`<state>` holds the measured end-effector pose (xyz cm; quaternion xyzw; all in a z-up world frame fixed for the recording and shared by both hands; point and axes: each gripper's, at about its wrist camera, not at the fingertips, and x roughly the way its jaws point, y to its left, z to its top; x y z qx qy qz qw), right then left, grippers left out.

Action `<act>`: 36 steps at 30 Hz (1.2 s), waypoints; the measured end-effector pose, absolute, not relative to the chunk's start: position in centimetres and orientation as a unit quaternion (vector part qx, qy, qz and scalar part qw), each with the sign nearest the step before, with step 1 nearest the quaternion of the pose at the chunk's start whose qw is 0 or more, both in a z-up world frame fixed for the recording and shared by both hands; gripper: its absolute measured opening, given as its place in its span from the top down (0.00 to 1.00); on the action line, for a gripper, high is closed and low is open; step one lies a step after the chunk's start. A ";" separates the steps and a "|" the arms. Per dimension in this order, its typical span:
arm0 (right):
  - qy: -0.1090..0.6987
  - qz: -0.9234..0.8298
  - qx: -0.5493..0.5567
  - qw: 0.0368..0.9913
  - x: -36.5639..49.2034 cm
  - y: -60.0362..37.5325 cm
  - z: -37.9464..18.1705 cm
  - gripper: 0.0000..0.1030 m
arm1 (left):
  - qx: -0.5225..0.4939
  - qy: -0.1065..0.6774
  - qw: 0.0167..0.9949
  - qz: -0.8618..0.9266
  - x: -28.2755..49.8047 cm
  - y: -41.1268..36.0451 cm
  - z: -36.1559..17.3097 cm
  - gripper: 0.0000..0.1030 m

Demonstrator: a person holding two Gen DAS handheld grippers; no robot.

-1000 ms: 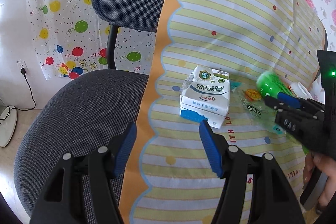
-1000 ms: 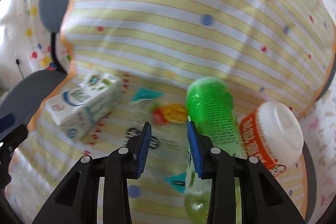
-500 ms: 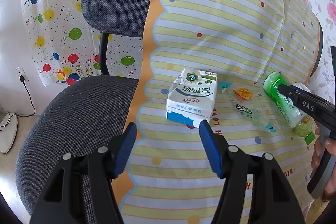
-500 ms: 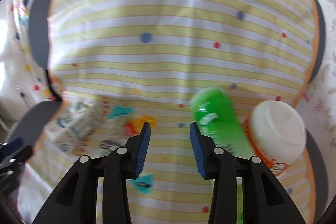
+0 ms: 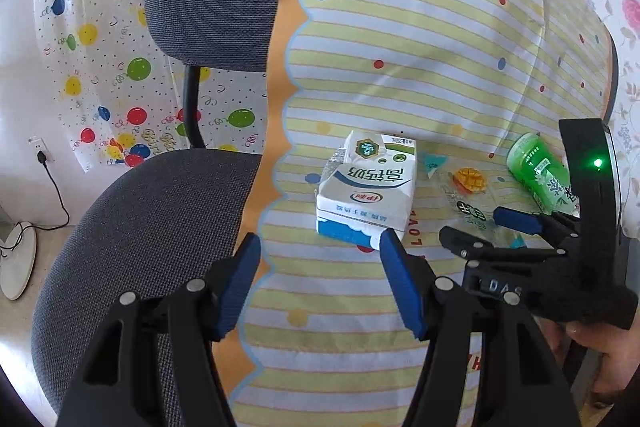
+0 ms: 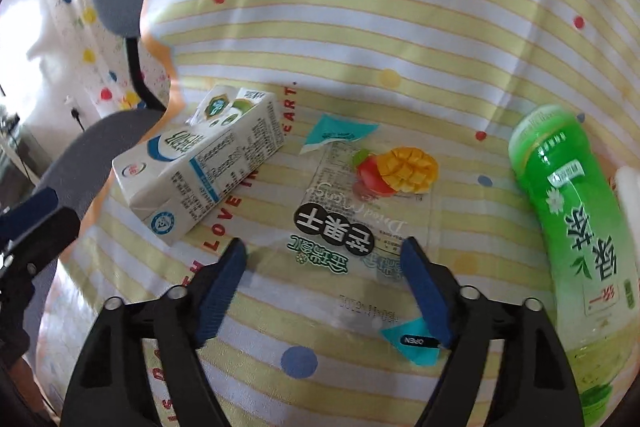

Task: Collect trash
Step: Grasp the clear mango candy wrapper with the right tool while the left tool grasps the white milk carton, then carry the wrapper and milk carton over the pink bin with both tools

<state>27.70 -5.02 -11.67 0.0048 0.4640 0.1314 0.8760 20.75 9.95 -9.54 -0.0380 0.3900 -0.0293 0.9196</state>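
Right gripper spread wider since half second ago, now straddling clear mango wrapper lying flat on striped cloth, empty.
Left view: left gripper wide, empty, just short of milk carton; green bottle far right.

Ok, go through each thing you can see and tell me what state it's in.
Milk carton: lying on its side, top flaps opened.
Mango wrapper: lying flat, looks empty, between the right gripper's open fingers.
Green bottle: lying on its side, a little liquid left.
Left gripper: open, empty, near the carton.
Right gripper: open, empty.
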 end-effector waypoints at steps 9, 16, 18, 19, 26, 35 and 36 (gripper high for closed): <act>0.431 0.141 0.051 0.890 26.3 -8.3 -10.2 0.98 | -0.024 0.384 0.921 -0.056 20.7 8.6 -9.6 0.33; 0.377 0.151 0.065 0.912 24.0 -10.5 -7.3 0.98 | -0.020 0.392 0.917 -0.063 22.4 7.5 -10.0 0.16; 0.373 0.160 0.065 0.911 23.4 -10.7 -7.0 0.98 | -0.006 0.407 0.912 -0.051 23.5 7.0 -10.7 0.13; 0.373 0.162 0.065 0.911 23.3 -10.6 -7.0 0.98 | -0.003 0.411 0.910 -0.050 23.9 7.0 -11.0 0.13; 0.375 0.170 0.069 0.909 21.5 -12.3 -6.8 0.97 | -0.030 0.421 0.904 -0.068 26.1 7.5 -12.2 0.13; 0.373 0.178 0.095 0.906 18.7 -13.5 -6.1 0.97 | 0.006 0.379 0.922 -0.078 21.5 5.1 -9.9 0.37; 0.370 0.180 0.098 0.906 18.0 -13.7 -5.8 0.97 | 0.004 0.374 0.924 -0.080 20.7 4.8 -9.3 0.37</act>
